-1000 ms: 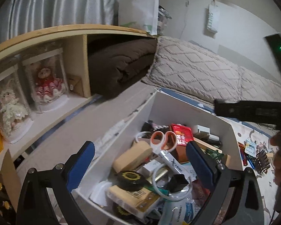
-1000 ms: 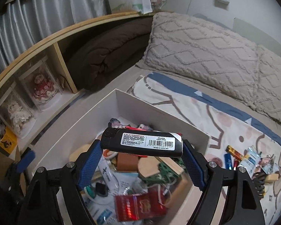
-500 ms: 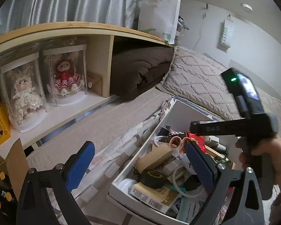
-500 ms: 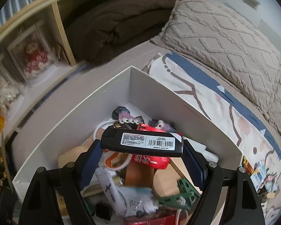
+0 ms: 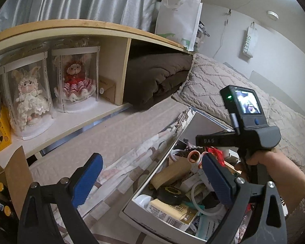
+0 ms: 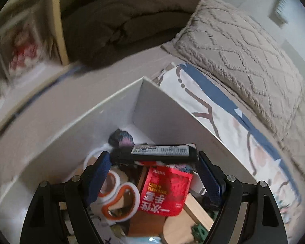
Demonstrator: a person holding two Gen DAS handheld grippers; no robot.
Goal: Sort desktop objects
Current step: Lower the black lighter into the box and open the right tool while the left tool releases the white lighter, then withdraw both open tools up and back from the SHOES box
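Observation:
A white box (image 6: 160,109) full of small objects stands on the bed; it also shows in the left wrist view (image 5: 203,122). My right gripper (image 6: 154,158) is shut on a black battery (image 6: 154,153) with a white label, held low inside the box above a red packet (image 6: 164,191) and orange-handled scissors (image 6: 116,199). My left gripper (image 5: 150,174) is open and empty, over the box's left edge. The right gripper's body (image 5: 246,126) and the hand holding it show in the left wrist view.
A wooden shelf (image 5: 71,122) at the left holds two boxed dolls (image 5: 73,77) and a folded brown blanket (image 5: 156,79). Textured pillows (image 6: 244,52) lie behind the box. A patterned cloth (image 6: 223,122) covers the bed at the right.
My right gripper has dropped deeper into the box with the battery. My left gripper has drawn back to the left, away from the box.

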